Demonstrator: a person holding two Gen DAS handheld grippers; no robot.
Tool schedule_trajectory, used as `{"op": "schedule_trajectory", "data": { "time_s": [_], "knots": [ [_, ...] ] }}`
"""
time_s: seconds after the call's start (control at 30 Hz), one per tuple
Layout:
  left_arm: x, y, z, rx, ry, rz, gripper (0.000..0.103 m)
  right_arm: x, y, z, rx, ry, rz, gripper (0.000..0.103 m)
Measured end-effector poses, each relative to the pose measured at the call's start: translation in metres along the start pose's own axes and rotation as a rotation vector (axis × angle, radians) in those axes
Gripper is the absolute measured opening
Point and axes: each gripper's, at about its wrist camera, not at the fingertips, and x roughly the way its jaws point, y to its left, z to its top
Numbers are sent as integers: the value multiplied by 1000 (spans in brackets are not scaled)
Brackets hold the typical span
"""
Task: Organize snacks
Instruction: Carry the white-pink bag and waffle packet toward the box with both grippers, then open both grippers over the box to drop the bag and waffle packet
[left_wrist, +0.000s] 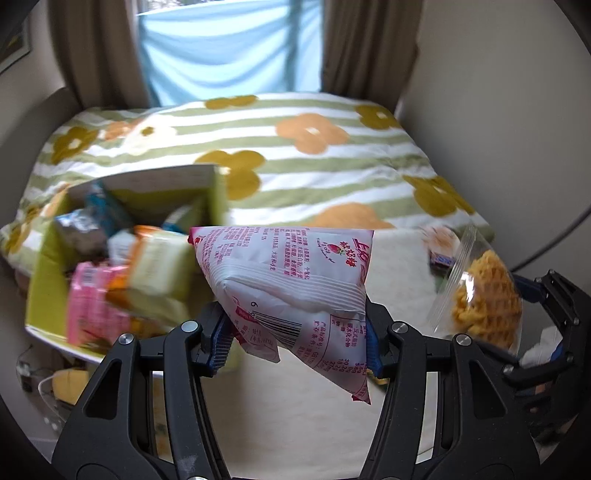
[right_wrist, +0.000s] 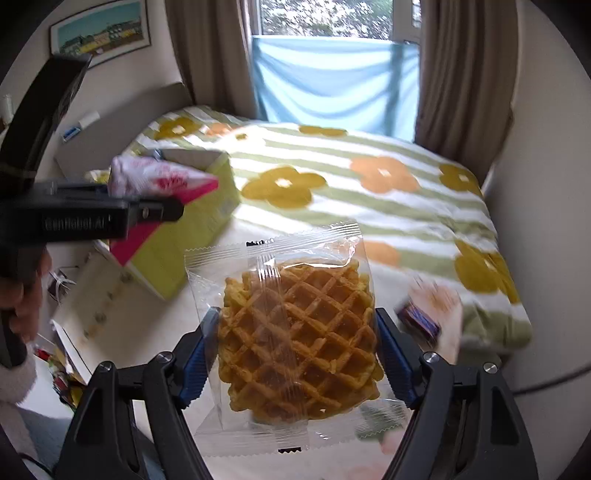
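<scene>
My left gripper (left_wrist: 297, 334) is clamped on a white and pink snack pouch (left_wrist: 291, 280), its blue pads (left_wrist: 220, 343) pressed against the packet's lower sides, so that the pouch stands up puffed between the fingers with red print and a barcode facing me. My right gripper (right_wrist: 297, 356) grips a clear wrapper holding a golden waffle (right_wrist: 299, 343); the blue pads (right_wrist: 395, 358) pinch the wrapper at either side of the waffle and the crimped top edge rises above them. From the left wrist view the waffle packet (left_wrist: 484, 295) shows at the right, lifted just beside the pouch but not touching it. From the right wrist view the left gripper's black body (right_wrist: 85, 218) reaches in from the left with the pouch (right_wrist: 159, 181) at its tip, held over the open top of a yellow-green cardboard box (right_wrist: 181, 247). That box (left_wrist: 48, 273) sits on a pale table (left_wrist: 332, 424) and is already stuffed with packets, among them a pink one (left_wrist: 92, 310) and a pale green one (left_wrist: 162, 266), all blurred. A small packet with a dark purple end (right_wrist: 421, 325) lies on the table to my right. Beyond the table is a bed under a green-striped blanket with orange and mustard flowers (right_wrist: 369, 192), then brown curtains (right_wrist: 461, 66) framing a window hung with blue cloth (right_wrist: 332, 81).
</scene>
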Motion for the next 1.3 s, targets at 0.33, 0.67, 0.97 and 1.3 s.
{"op": "schedule_trajectory", "data": {
  "time_s": [0.33,0.67,0.97,1.3],
  "knots": [
    [-29,130,16,-83,-39,61,53,29,85,81,35,-57,108,75],
    [3,243,20,-125,19,86,53,81,157,142,66,-69,147,75],
    [57,290,10,-169,135,23,75,117,181,159,162,2,154,75],
    [49,288,1,-168,109,92,92,137,182,169,143,59,176,75]
  ]
}}
